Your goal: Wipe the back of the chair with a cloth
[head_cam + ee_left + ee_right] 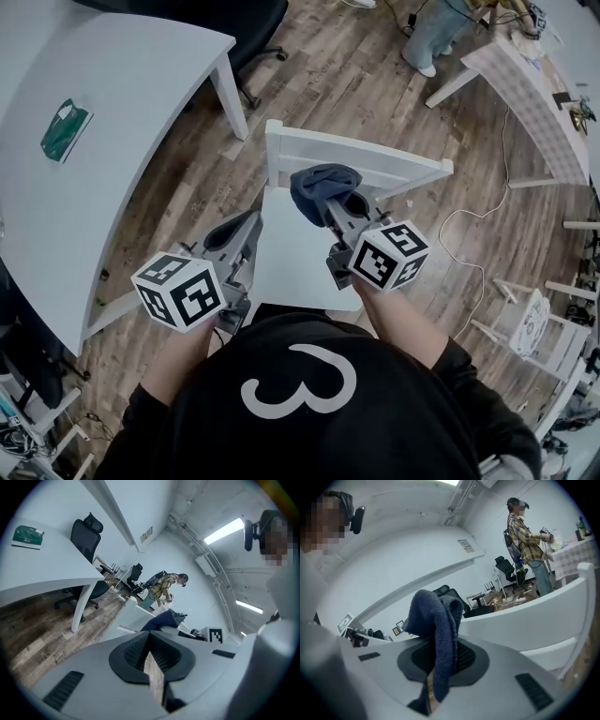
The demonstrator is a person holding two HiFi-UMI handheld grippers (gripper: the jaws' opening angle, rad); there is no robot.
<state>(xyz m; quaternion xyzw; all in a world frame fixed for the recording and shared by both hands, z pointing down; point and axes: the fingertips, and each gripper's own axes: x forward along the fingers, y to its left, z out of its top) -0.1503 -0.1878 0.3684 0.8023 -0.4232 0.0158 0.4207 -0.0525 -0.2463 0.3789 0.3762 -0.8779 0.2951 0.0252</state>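
Observation:
A white wooden chair stands in front of me, with its back rail (pixel 361 161) on the far side of the seat (pixel 291 258). My right gripper (pixel 343 208) is shut on a dark blue cloth (pixel 323 186), which it holds bunched just above the seat and close to the back rail. In the right gripper view the cloth (pixel 436 630) hangs over the jaws, and the chair back (pixel 525 616) curves past right behind it. My left gripper (pixel 232 234) is shut on nothing and hovers at the seat's left edge. The left gripper view also shows the cloth (pixel 165 619).
A large white table (pixel 112 103) on the left holds a green packet (pixel 64 129). A black office chair (pixel 255 28) stands behind it. At the top right a person (pixel 436 28) stands by another table (pixel 525 84). A cable (pixel 469 225) lies on the wooden floor.

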